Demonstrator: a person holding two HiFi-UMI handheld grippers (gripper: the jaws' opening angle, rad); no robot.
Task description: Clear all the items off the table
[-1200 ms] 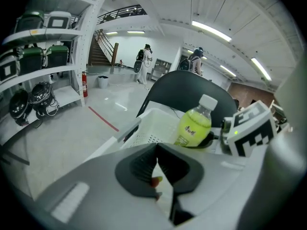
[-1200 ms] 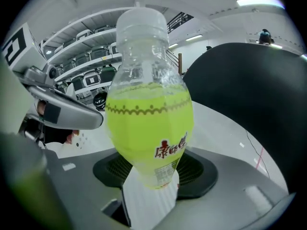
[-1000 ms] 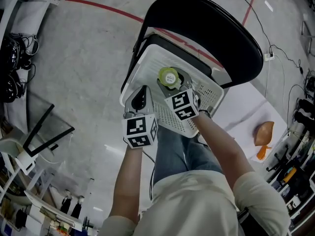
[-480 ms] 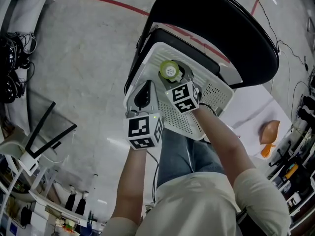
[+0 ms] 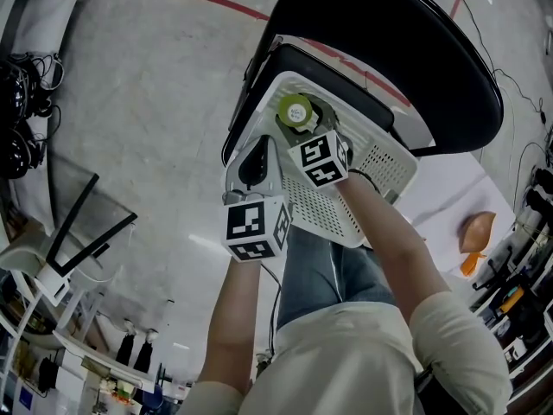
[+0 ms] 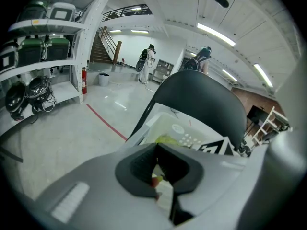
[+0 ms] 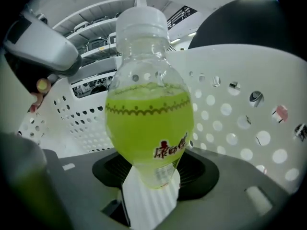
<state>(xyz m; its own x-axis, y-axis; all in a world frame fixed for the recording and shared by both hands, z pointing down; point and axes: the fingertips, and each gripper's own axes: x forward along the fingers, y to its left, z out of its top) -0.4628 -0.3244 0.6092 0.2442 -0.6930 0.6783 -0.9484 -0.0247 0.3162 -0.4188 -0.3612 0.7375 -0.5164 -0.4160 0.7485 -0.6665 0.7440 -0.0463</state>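
A clear bottle (image 5: 295, 111) of green drink with a white cap stands upright between the jaws of my right gripper (image 5: 304, 124), which is shut on its lower part (image 7: 148, 123). Bottle and right gripper (image 7: 151, 178) are inside a white perforated basket (image 5: 380, 167) that sits on a black chair (image 5: 389, 50). My left gripper (image 5: 254, 161) hangs over the basket's left rim. Its jaws (image 6: 154, 169) stand closed together on a small red and yellowish item (image 6: 154, 181), too small to name.
Right of the chair is a white table (image 5: 441, 188) with an orange-brown object (image 5: 478, 232) on it. A red tape line (image 5: 190, 0) crosses the grey floor. Shelving with cables stands at the left (image 5: 22, 102). Two people stand far off (image 6: 146, 61).
The right gripper has sunk deeper into the basket with the bottle. The left gripper has shifted slightly over the basket's left rim.
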